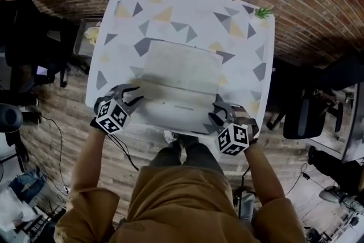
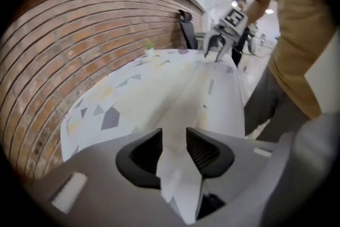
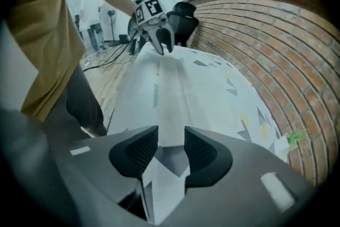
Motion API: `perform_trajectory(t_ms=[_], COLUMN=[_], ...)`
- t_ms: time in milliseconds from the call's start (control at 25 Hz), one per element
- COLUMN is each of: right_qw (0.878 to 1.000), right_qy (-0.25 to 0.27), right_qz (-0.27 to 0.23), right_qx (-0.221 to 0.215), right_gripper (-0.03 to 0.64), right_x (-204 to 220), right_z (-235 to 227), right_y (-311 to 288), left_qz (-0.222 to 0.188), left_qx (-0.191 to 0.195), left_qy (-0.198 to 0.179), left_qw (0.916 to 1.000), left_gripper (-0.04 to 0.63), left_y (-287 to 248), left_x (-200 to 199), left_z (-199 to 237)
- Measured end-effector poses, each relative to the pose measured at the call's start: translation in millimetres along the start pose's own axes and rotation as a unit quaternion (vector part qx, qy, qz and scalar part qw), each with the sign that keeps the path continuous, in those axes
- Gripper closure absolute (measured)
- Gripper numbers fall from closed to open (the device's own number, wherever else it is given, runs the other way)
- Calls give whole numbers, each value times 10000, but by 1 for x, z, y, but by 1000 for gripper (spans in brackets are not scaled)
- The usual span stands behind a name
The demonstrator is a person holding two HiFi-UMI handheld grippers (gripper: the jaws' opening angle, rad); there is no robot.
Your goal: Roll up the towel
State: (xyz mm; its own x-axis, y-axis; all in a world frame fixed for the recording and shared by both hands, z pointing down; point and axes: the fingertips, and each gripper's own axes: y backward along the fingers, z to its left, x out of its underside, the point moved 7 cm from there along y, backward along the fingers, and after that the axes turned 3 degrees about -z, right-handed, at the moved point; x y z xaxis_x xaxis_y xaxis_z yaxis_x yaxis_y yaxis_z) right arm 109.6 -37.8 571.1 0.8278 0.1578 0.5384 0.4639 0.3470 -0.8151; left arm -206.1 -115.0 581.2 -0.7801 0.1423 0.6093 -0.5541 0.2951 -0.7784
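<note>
A pale grey towel [image 1: 182,74] lies flat in the middle of the table [image 1: 242,31], which wears a cloth printed with grey and yellow triangles. A fold runs across the towel's near part. My left gripper [image 1: 129,97] sits at the fold's left end; in the left gripper view its jaws [image 2: 174,135] press a bunch of white towel fabric between the pads. At the near right corner, my right gripper [image 1: 218,112] has its jaws [image 3: 171,138] apart: the towel's edge and the patterned cloth show in the gap, with no pad pressing.
A small green plant [image 1: 263,12] stands at the table's far right corner. A tray [image 1: 88,37] sits beside the table's left edge. Black office chairs [image 1: 23,37] stand left and right [image 1: 310,116]. A brick wall [image 3: 287,40] runs behind the table. I stand at the near edge.
</note>
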Motion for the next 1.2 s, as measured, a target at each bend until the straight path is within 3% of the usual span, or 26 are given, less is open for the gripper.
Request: perform_trajectory(t_ms=[80, 160, 440, 480, 520, 720, 920, 1200], right_qw=[9996, 9991, 9976, 9976, 9976, 9980, 9989, 9913], right_qy=[204, 280, 360, 363, 373, 365, 54, -611], right_qz=[105, 241, 490, 499, 508, 466, 287, 36], right_qx=[-143, -228, -322, -309, -298, -208, -364, -1165], right_gripper=[480, 480, 481, 480, 482, 586, 589, 590], right_x=[-1, 1, 12, 12, 11, 9, 7, 4], right_z=[7, 9, 10, 10, 11, 21, 29, 7], right_y=[-11, -18, -25, -26, -26, -23, -3, 13], left_qz=[326, 494, 588, 613, 639, 615, 485, 548], left_qx=[275, 507, 652, 608, 544, 504, 804, 1546], left_qy=[-659, -923, -1127, -1149, -1154, -986, -707, 34], left_qw=[9969, 9932, 9897, 9896, 9898, 9919, 9931, 9864], left_gripper=[397, 396, 383, 391, 447, 501, 505, 505], left_y=[-13, -21, -26, -26, -27, -23, -1, 18], left_x=[1, 5, 8, 8, 9, 9, 5, -8], left_z=[-16, -22, -21, -21, -21, -22, -38, -26])
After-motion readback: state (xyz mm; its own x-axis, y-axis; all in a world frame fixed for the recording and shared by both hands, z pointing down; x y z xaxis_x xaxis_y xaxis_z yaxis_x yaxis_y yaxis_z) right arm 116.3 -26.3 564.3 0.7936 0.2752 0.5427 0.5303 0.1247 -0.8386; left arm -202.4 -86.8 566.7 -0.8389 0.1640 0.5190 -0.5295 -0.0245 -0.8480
